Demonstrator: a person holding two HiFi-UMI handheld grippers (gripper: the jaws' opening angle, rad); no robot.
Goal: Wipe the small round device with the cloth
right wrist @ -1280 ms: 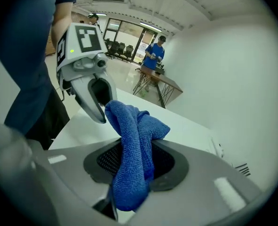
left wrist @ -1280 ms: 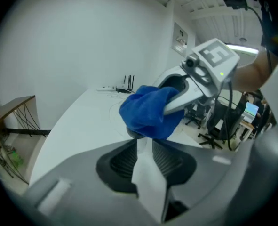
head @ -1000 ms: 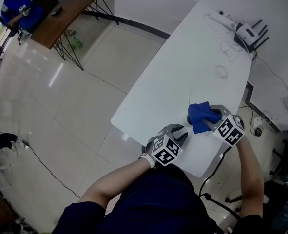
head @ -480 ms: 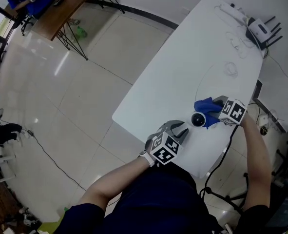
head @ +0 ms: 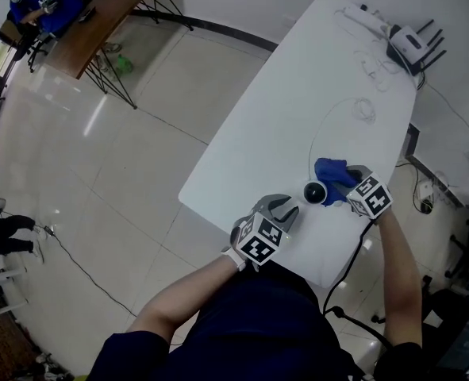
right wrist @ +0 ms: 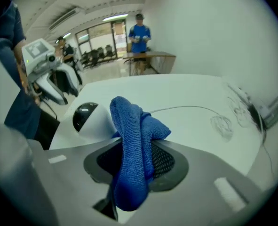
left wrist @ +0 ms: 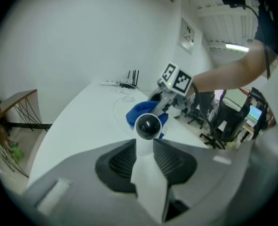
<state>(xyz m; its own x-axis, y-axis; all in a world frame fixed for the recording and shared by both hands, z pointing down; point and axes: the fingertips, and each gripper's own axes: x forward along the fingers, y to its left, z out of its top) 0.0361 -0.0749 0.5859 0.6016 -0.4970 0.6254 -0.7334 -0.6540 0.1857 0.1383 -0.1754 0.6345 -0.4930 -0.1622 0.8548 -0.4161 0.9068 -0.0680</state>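
A long white table (head: 258, 125) stands on a pale tiled floor, seen from above. The small round device (head: 315, 191), white with a dark dome, sits near the table's close edge. The left gripper (head: 290, 209) appears to pinch the white part under that dome, steadying it. The right gripper (head: 351, 182) is clamped on a bunched blue cloth (head: 332, 173).

A second ago the cloth covered the device from above. Now it has dropped to the device's right side, touching it, and the dome is bare. We judge that a pass over the top is finished and that the side is being wiped.

We can read no brand or words. The only print is the black-and-white square markers (head: 258, 242) on the gripper cubes.
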